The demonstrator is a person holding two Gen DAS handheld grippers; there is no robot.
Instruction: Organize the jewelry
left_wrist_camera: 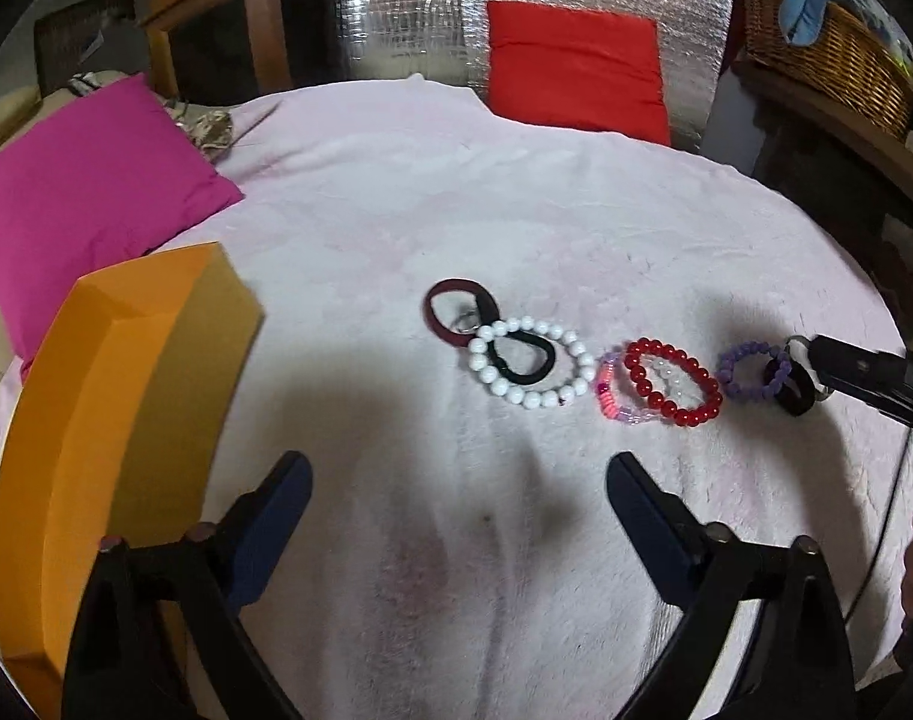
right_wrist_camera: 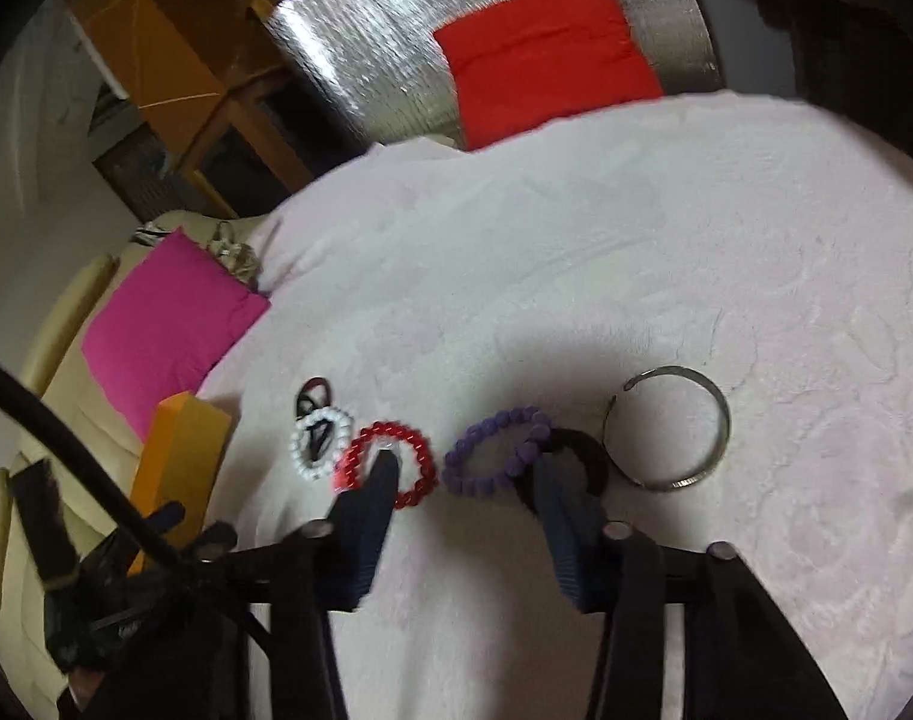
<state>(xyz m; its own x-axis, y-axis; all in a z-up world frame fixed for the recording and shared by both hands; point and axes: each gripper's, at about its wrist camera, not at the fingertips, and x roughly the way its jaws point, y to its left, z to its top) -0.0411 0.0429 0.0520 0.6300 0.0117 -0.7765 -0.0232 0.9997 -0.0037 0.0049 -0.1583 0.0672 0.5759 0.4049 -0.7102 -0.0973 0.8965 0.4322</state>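
Note:
Several bracelets and hair ties lie in a row on the pale pink blanket: a maroon hair tie, a white bead bracelet around a black hair tie, a red bead bracelet, a purple bead bracelet, a black band and a silver bangle. My left gripper hangs open short of the row, nothing between its fingers. My right gripper is low over the blanket, jaws part-way apart. The purple bracelet lies between its fingertips, with a gap at the left one.
An orange box stands at the left beside my left gripper. A magenta cushion and a red cushion lie at the blanket's far side, before a silver foil sheet. A wicker basket sits at the back right.

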